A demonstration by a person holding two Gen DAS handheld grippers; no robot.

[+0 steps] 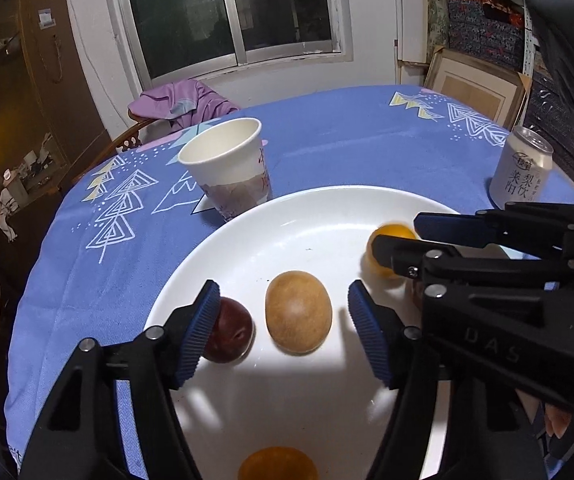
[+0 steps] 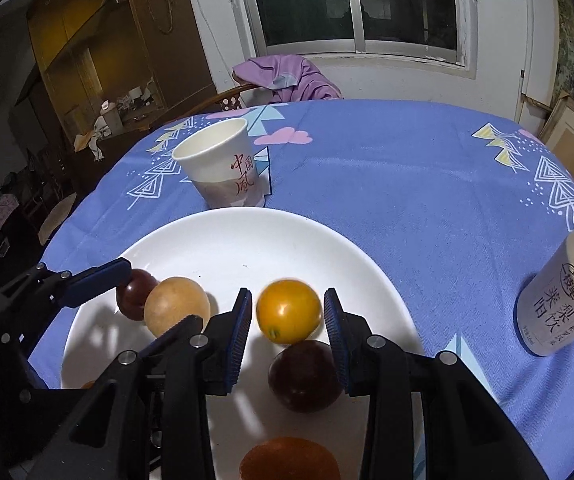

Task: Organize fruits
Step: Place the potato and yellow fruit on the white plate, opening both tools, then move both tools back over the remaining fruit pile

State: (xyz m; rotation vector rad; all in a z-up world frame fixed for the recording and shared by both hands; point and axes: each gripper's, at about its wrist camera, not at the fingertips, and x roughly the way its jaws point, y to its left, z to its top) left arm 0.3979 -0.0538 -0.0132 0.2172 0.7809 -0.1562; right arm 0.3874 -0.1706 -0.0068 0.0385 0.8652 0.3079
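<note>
Paper cup [image 2: 223,168] reads 中国风; can [image 2: 559,300] 梨饮; claw body [image 1: 495,344] "DAS"

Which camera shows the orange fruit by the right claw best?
Right wrist view: the orange fruit sits sharp and whole between the open right claw fingers. Left wrist view shows it blurred, partly hidden behind that claw.

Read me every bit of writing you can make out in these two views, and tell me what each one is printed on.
"中国风" in red brush script, on the paper cup.
"梨饮" and "莱阳" in large dark characters, on the drink can.
Round logo above those characters on the drink can: too small to read.
Fine print beside them on the drink can: too small to read.
"DAS" embossed on the right gripper body.
</note>
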